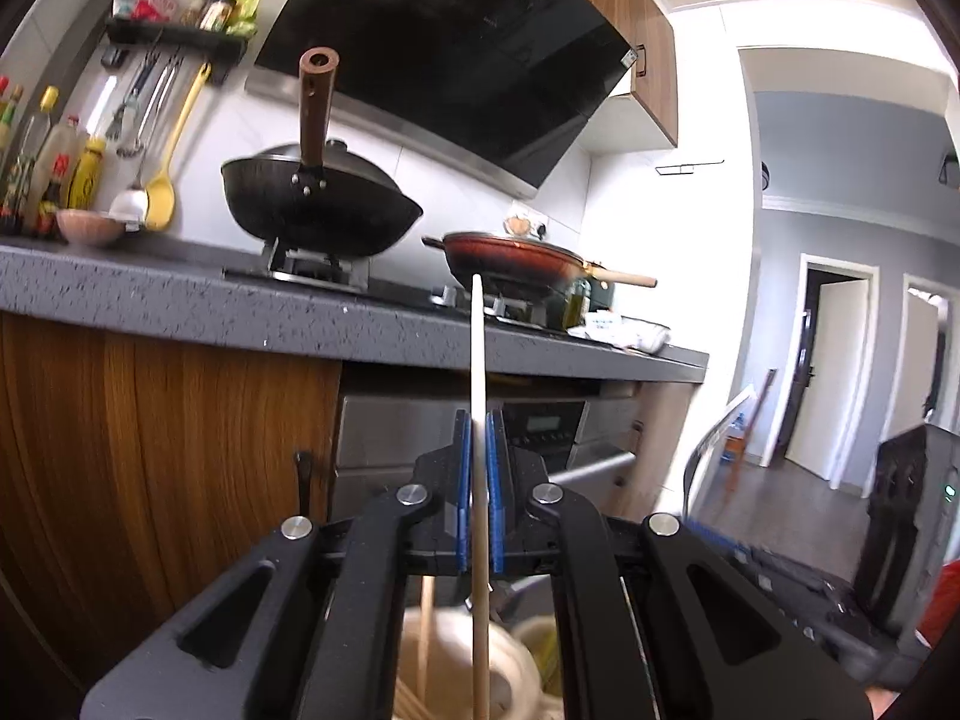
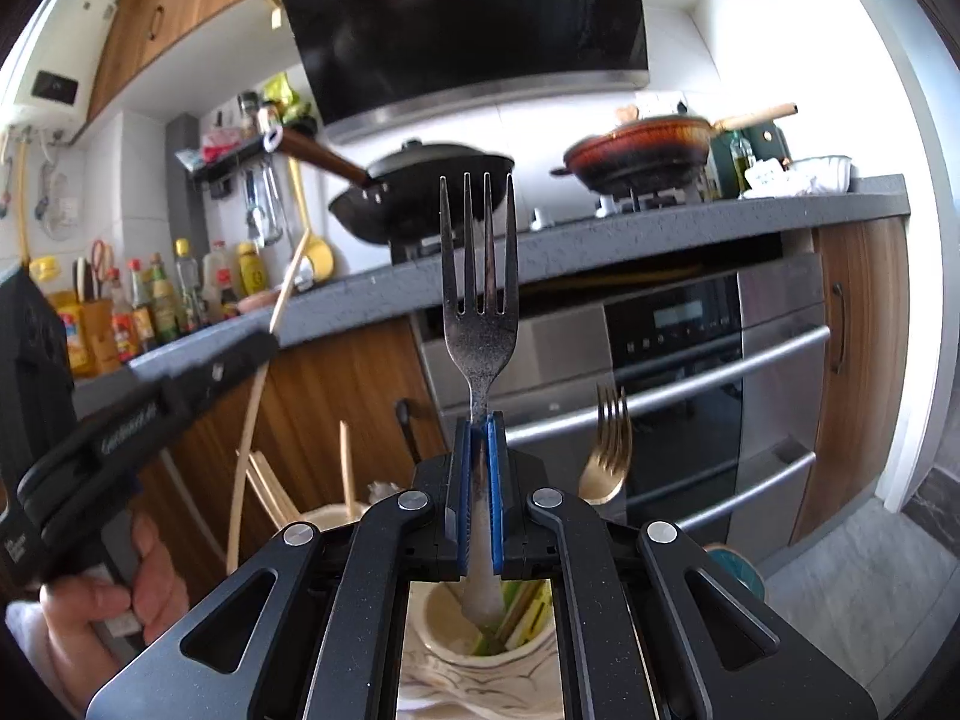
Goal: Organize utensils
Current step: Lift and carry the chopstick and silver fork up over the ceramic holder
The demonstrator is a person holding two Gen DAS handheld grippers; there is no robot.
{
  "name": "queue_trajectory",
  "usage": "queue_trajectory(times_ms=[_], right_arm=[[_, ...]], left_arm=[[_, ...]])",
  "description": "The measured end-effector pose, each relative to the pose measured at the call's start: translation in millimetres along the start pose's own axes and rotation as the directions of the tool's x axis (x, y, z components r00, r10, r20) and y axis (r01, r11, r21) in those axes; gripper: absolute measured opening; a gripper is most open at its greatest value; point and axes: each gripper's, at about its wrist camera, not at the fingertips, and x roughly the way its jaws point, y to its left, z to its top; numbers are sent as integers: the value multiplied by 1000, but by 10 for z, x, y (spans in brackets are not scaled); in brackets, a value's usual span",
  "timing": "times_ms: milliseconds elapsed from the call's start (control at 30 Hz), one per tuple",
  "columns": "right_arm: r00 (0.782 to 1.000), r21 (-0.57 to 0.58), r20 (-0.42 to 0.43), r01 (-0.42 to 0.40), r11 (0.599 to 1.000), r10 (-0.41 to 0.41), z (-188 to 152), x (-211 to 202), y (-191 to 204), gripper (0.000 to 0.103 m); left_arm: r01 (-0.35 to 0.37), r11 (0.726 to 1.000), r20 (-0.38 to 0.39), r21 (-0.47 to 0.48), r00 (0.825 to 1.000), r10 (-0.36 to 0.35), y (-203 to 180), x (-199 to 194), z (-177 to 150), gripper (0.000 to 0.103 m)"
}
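My left gripper (image 1: 478, 420) is shut on a pale wooden chopstick (image 1: 477, 348) held upright; its lower end hangs over a cream holder (image 1: 516, 672) with more chopsticks inside. The left gripper also shows in the right wrist view (image 2: 264, 339), at the left, with the chopstick (image 2: 291, 276). My right gripper (image 2: 479, 420) is shut on the handle of a silver fork (image 2: 480, 276), tines up, above a cream cup (image 2: 456, 636) holding green and wooden utensils. A gold fork (image 2: 609, 450) stands to its right. Several chopsticks (image 2: 270, 486) stand in a holder at the left.
A grey counter (image 1: 180, 294) runs across, with a black wok (image 1: 318, 204) and a red pan (image 1: 516, 258) on the stove. Sauce bottles (image 2: 150, 306) line the counter's left end. An oven (image 2: 678, 372) sits below. A doorway (image 1: 828, 372) opens at the right.
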Motion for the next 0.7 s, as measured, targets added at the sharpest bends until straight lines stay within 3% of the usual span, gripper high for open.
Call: queue_trajectory(times_ms=[267,700], right_arm=[[999,-30,-53,6,1000,-7,-130,116,9,6],[989,-74,-149,6,997,-17,-307,243,57,6]], left_arm=[[-31,999,-22,43,999,32,17,254,-197,5],[14,997,-133,77,991,-4,12,-123,-385,5]])
